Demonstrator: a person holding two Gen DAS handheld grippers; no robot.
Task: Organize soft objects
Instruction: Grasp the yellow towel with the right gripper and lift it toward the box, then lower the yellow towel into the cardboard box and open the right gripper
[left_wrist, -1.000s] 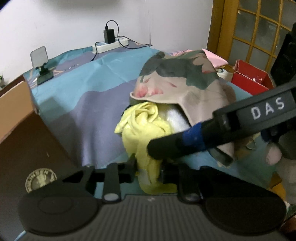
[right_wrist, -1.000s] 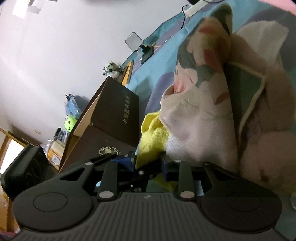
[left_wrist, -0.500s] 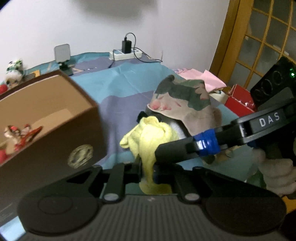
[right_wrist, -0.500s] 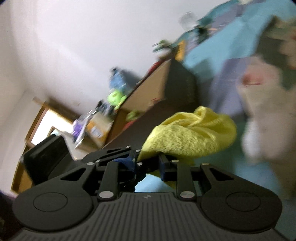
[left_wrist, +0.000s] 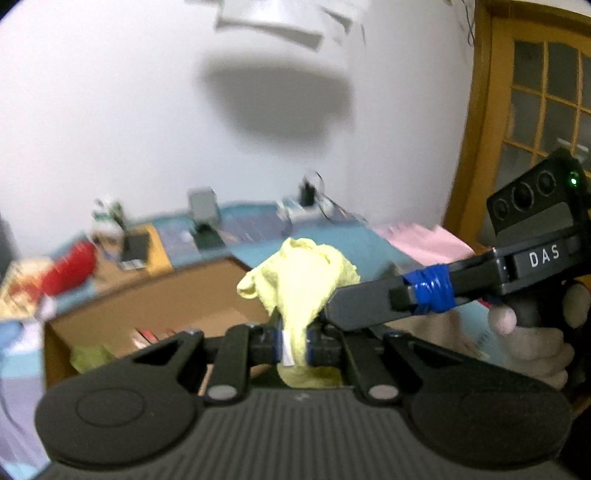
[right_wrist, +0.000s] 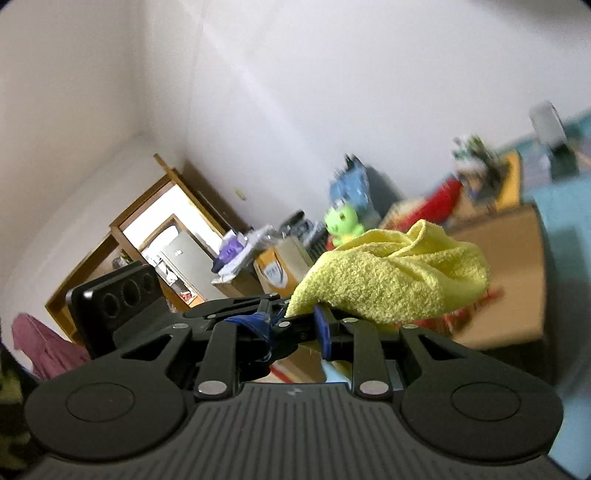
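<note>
Yellow towel airborne, not yet stowed; judged mid-carry. Cardboard box at nine o'clock of it already holds some items (blurred). Left gripper pinched tight on the towel's lower neck, bulk rising to twelve o'clock. Right gripper, entering from three o'clock, nearly closed on another edge. Remaining: drop it in the box.

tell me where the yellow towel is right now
The yellow towel is up in the air, pinched by both the left gripper and right gripper, above the open cardboard box.
</note>
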